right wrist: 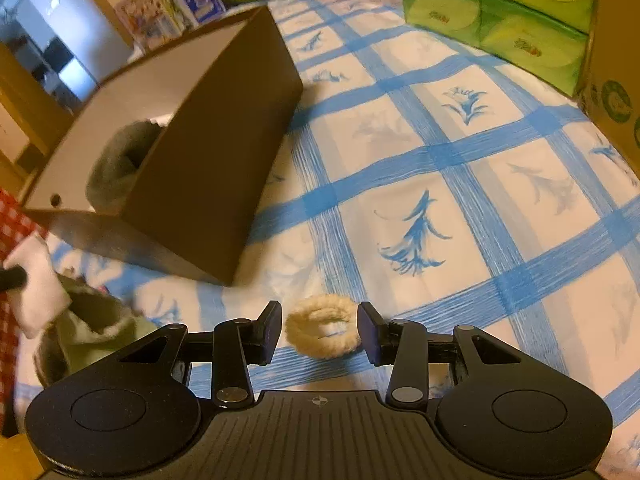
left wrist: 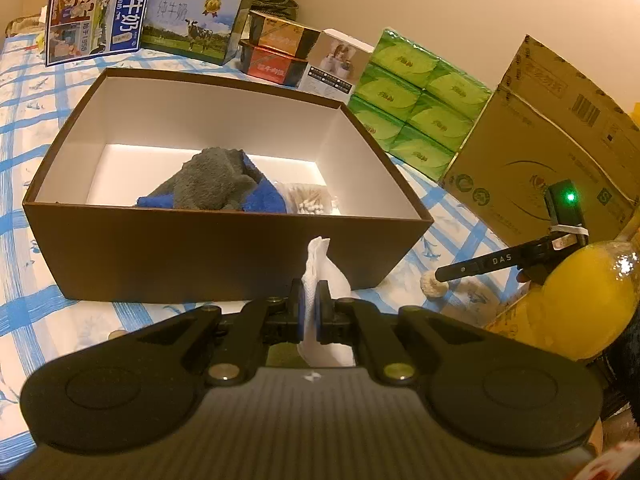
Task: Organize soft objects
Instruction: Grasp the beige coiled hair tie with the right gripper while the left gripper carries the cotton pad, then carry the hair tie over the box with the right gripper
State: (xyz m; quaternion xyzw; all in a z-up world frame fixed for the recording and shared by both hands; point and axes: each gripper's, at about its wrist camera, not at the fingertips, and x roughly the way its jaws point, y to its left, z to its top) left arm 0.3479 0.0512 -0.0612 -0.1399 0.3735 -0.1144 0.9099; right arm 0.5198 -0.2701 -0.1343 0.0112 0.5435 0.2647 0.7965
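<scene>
My left gripper is shut on a white tissue pack and holds it just in front of the brown box. Inside the box lie a grey plush cloth, a blue towel and a bag of cotton swabs. My right gripper is open, its jaws either side of a cream fluffy hair tie that lies on the blue-checked cloth. The tie also shows in the left wrist view, with a right fingertip beside it.
Green tissue packs, a cardboard carton, milk cartons and small boxes line the back. An orange juice bottle stands at the right. A green-grey fabric piece lies left of my right gripper.
</scene>
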